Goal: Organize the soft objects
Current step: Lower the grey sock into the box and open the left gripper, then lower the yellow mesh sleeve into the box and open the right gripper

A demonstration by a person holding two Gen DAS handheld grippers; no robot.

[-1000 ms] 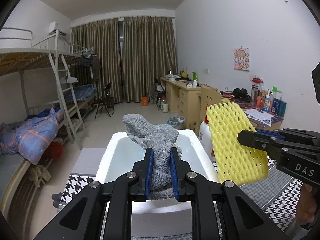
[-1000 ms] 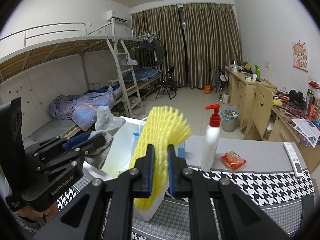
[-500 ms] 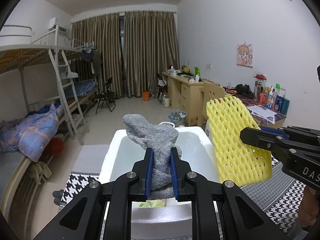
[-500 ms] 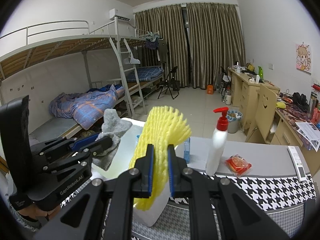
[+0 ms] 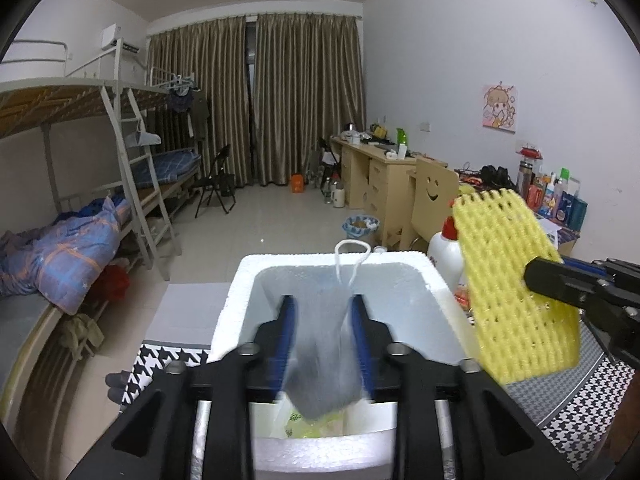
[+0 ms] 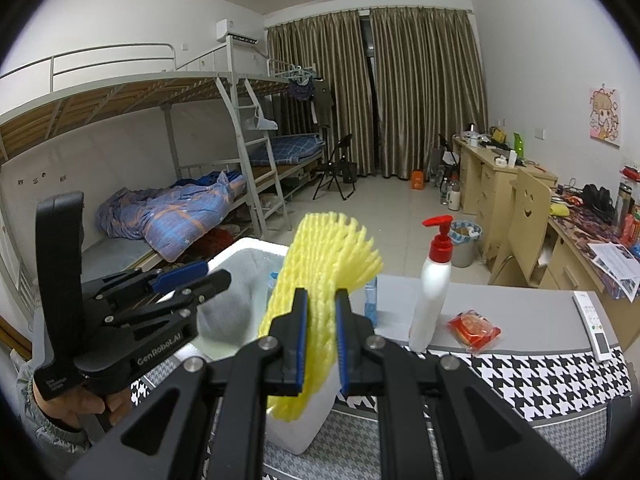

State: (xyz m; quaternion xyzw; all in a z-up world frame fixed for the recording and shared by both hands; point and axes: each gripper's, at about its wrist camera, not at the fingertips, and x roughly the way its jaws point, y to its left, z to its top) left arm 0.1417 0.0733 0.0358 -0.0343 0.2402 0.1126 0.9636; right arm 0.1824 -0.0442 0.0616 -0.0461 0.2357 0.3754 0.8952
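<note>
My left gripper (image 5: 322, 300) hangs over a white foam box (image 5: 340, 260), its jaws opening. A grey cloth (image 5: 324, 368) shows as a blur between the blue pads, dropping free into the box. In the right wrist view the left gripper (image 6: 214, 274) is above the box (image 6: 248, 246), with the grey cloth (image 6: 224, 316) just under it. My right gripper (image 6: 320, 296) is shut on a yellow foam net (image 6: 332, 248), held upright beside the box's right wall. In the left wrist view the net (image 5: 516, 292) and the right gripper (image 5: 536, 276) are at the right.
A plastic bag with green print (image 5: 308, 420) lies in the box. On the table to the right are a white pump bottle (image 6: 434, 300), a red packet (image 6: 474, 330) and a remote (image 6: 592, 324). A houndstooth cloth (image 6: 520, 376) covers the near table. A hand (image 6: 80, 400) holds the left gripper.
The left gripper's jaws have parted and let go of the grey cloth, which now falls into the box. The right gripper keeps its hold on the yellow net.
</note>
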